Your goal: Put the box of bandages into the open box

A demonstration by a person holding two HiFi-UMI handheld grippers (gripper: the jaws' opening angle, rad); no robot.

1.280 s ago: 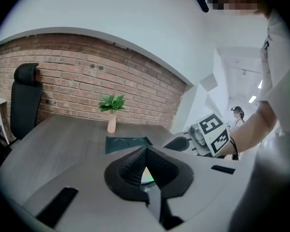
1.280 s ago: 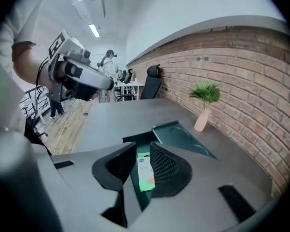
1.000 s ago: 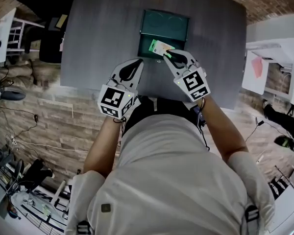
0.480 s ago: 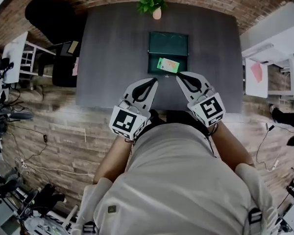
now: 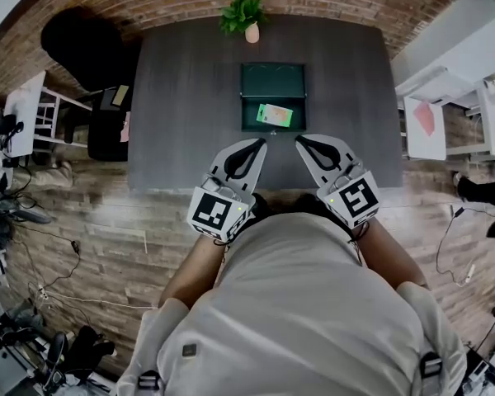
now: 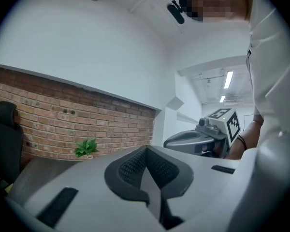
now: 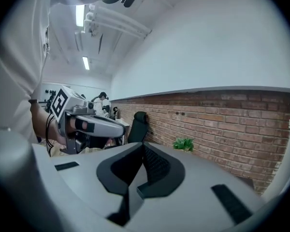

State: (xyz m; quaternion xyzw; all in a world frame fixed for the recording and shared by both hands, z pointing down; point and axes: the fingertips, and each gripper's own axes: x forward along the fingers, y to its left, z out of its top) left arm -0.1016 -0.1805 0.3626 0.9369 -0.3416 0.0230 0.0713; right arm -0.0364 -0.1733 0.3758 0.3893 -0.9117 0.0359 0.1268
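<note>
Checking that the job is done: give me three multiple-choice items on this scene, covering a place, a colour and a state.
1. Where is the box of bandages?
A) inside the open box
B) on the floor
C) between a gripper's jaws

2. What colour are the leaves of the potted plant?
A) red
B) green
C) yellow

3. How do the right gripper jaws stand?
A) shut on the bandage box
B) wide apart
C) shut, with nothing between them

Answers:
1 A, the head view shows it lying in the box.
2 B, the leaves are green in every view.
3 C, the right gripper view shows the jaws together and empty.
</note>
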